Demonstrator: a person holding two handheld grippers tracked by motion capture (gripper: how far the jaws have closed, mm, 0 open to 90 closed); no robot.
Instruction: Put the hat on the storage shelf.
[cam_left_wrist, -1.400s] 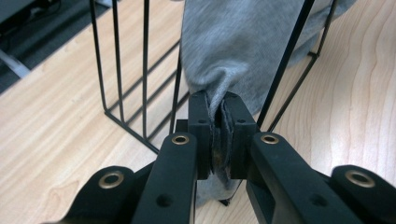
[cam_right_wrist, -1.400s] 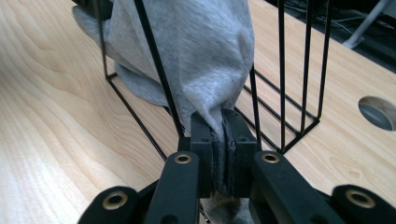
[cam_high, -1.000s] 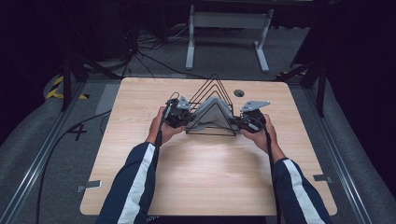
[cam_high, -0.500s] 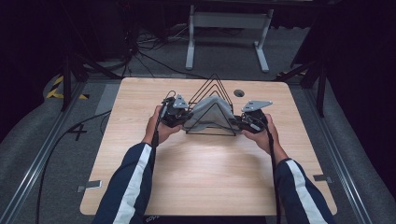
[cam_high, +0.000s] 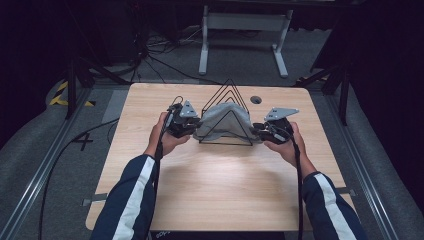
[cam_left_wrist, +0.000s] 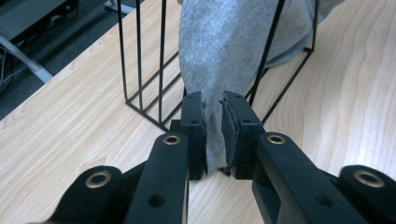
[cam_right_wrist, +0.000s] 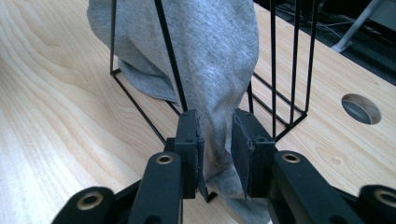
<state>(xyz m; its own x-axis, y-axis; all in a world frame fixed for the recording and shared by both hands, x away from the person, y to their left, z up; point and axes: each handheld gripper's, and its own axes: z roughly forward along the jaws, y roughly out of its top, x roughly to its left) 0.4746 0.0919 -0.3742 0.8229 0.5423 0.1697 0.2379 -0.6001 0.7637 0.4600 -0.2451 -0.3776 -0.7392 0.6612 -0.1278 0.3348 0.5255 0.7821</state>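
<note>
A grey cloth lies draped over a black wire rack of triangular frames on the wooden table. My left gripper is at the rack's left end. Its jaws have just been opening a little, and they still pinch a hanging fold of the cloth between the fingertips. My right gripper is at the right end. Its jaws have just been opening, and the cloth hangs loosely between the parted pads.
A round hole sits in the tabletop behind the rack, near my right gripper. Bare wood stretches toward the person. Off the table are dark floor, cables and a white stand at the back.
Both hands have lifted slightly at the rack's ends. The cloth stays draped over the rack, which has not moved.
</note>
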